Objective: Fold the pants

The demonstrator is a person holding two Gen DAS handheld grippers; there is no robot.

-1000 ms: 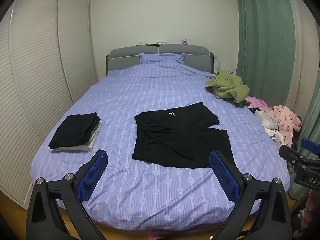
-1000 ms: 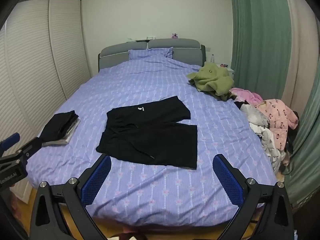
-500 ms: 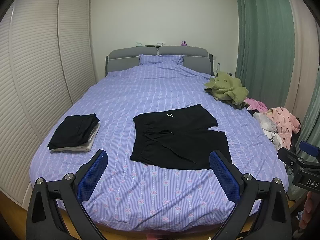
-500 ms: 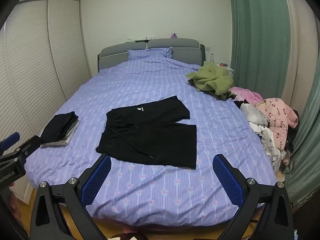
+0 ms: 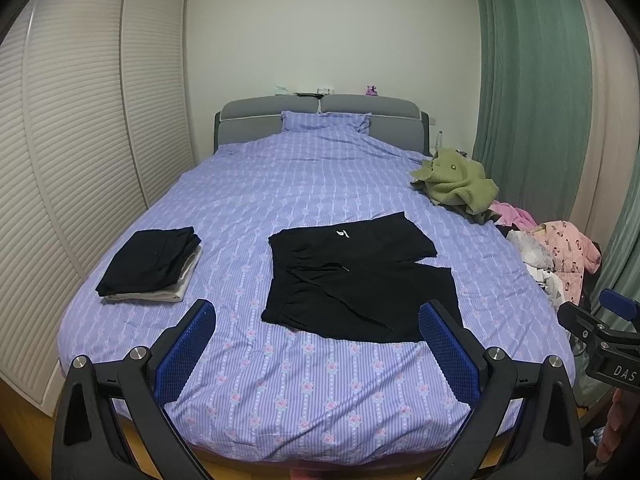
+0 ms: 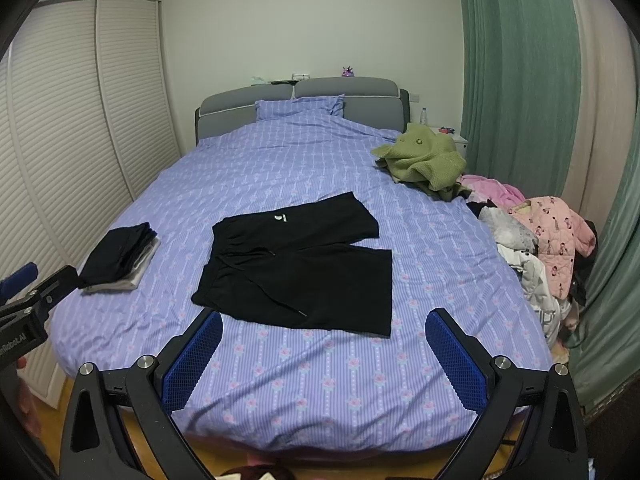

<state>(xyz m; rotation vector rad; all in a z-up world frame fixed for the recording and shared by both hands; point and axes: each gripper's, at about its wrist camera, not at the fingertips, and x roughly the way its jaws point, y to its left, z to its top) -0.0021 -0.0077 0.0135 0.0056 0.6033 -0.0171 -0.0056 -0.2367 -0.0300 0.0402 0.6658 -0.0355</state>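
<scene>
Black shorts (image 5: 360, 276) spread flat mid-bed, nearer foot edge, waistband toward left edge; left gripper (image 5: 316, 344) jaws wide apart, empty, above foot edge; right gripper (image 6: 324, 352) likewise apart, empty; folded dark stack (image 5: 150, 266) near left edge; green garment (image 5: 456, 186) at right edge.

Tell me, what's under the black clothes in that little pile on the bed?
Under the folded black clothes lies something light grey or white, only its edges showing. What it is stays hidden. Below that is the purple bedspread.
</scene>
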